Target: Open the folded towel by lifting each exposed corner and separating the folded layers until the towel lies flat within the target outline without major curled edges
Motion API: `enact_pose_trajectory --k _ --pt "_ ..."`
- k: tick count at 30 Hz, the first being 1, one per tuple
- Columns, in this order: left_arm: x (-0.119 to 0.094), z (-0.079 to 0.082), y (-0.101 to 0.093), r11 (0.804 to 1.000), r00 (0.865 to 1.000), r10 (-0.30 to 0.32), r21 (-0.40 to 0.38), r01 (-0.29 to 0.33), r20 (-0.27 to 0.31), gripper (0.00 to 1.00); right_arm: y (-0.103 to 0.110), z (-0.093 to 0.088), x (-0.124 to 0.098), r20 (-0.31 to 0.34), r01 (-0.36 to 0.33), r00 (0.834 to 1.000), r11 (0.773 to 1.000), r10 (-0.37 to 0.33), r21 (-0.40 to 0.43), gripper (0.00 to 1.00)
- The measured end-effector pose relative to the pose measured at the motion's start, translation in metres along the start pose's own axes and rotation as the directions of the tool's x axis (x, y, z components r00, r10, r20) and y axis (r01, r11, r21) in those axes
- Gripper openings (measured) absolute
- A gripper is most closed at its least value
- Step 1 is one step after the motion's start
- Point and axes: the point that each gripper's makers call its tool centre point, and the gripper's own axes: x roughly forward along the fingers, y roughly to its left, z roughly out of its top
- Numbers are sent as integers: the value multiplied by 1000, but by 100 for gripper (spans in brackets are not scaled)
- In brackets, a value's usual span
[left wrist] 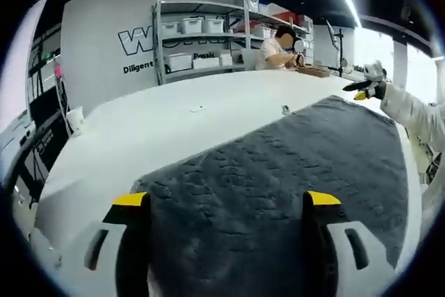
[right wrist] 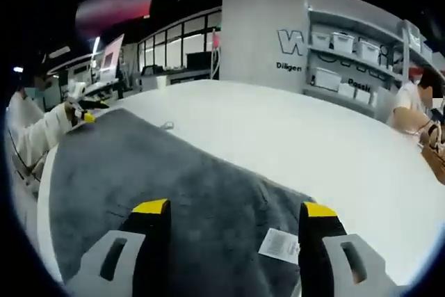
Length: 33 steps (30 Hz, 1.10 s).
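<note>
Towel [left wrist: 278, 172] spread nearly flat on white table [left wrist: 174, 123]; both grippers, left [left wrist: 226, 203] and right [right wrist: 229, 210], released. Next: smooth the label [right wrist: 279, 245] corner at 5 o'clock.

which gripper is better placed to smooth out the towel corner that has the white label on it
Probably the right hand-held gripper: the white label lies on the grey towel just inside its jaws. The left hand-held gripper sits open over the opposite end of the towel.
</note>
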Motion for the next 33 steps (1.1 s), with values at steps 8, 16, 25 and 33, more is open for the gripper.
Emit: enact_pose_trajectory --k 8,16,25,33 --pt "18 0 10 998 999 31 -53 -30 10 79 -8 -15 12 -15 40 999 998 -40 37 66" --pt "21 -14 11 998 998 52 -46 -53 -23 81 -7 -28 19 -37 19 999 998 -17 62 69" --pt "21 -15 9 999 999 35 -36 -35 12 84 -9 -28 20 -11 19 1000 998 -18 59 72" --pt "21 -14 11 999 999 27 -33 -27 25 87 -13 -28 21 2 9 1000 999 -10 51 76"
